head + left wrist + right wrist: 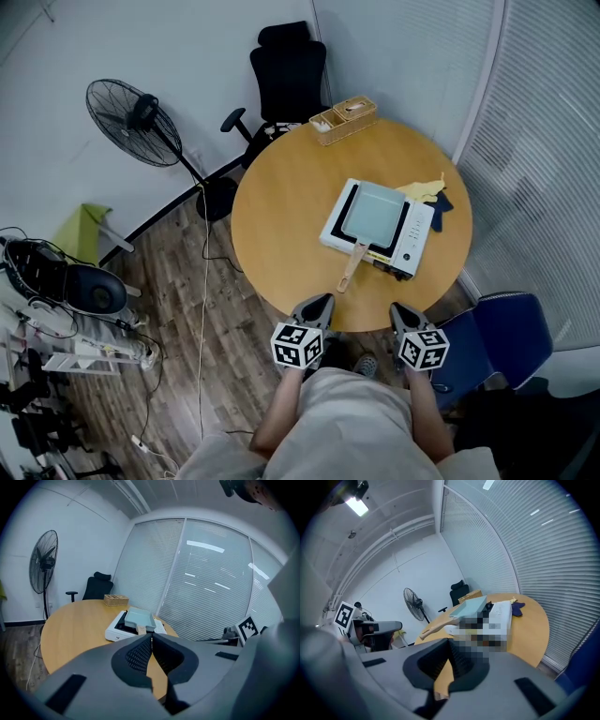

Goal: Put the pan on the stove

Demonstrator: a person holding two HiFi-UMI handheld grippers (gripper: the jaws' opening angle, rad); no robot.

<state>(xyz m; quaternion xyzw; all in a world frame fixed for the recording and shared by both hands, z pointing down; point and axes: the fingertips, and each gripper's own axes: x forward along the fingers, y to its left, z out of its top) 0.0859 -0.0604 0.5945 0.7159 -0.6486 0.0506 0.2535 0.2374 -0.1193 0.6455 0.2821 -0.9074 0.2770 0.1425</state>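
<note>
A pale blue square pan [373, 210] sits on top of the white portable stove [417, 239] on the round wooden table [281, 216]. Its wooden handle [352, 267] points toward me. My left gripper [322, 302] and right gripper [401, 311] hover at the table's near edge, short of the handle, both shut with nothing between the jaws. In the left gripper view the pan [139, 617] and stove [114, 629] lie beyond the closed jaw tips of the left gripper [151, 637]. In the right gripper view the pan [471, 606] and its handle [436, 626] lie ahead of the right gripper [449, 641].
A wicker basket [343, 119] stands at the table's far edge. A yellow cloth [424, 189] and a dark blue cloth [441, 211] lie right of the stove. A black office chair [289, 75], a floor fan [136, 122] and a blue chair [502, 337] surround the table.
</note>
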